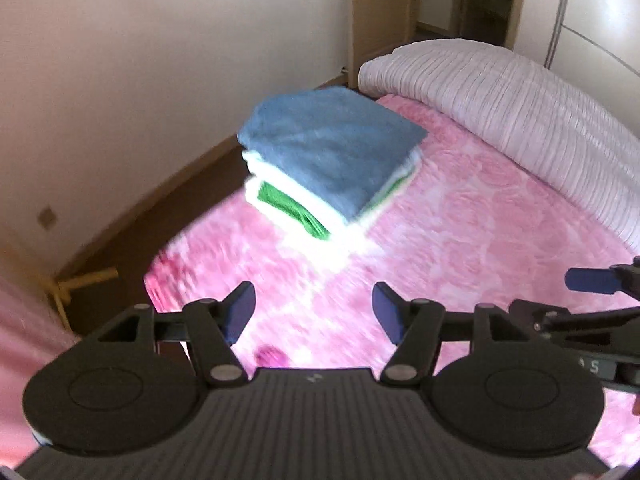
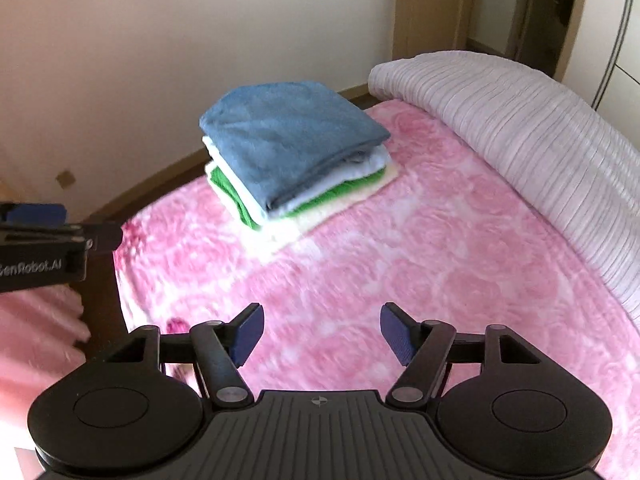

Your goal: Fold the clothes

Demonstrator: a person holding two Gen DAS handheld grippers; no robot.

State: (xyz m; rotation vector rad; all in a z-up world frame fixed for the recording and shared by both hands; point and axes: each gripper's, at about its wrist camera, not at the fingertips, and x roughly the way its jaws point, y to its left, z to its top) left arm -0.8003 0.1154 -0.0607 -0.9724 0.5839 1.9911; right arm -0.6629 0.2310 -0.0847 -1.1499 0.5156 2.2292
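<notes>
A stack of folded clothes (image 1: 328, 160) (image 2: 292, 152) lies on the pink bed cover (image 1: 460, 232) (image 2: 420, 248) near its far left corner: a blue piece on top, then white, green and cream layers. My left gripper (image 1: 314, 314) hangs open above bare cover, well short of the stack, with nothing between its blue pads. My right gripper (image 2: 322, 332) is likewise open and empty over the cover. The right gripper's fingers (image 1: 592, 280) show at the right edge of the left wrist view; the left gripper's fingers (image 2: 40, 214) show at the left edge of the right wrist view.
A rolled pale ribbed quilt (image 1: 520, 120) (image 2: 540, 140) runs along the bed's far right side. A cream wall (image 1: 140, 80) and a dark floor strip (image 1: 132, 248) border the bed on the left. A doorway (image 2: 552, 12) and wardrobe stand at the back.
</notes>
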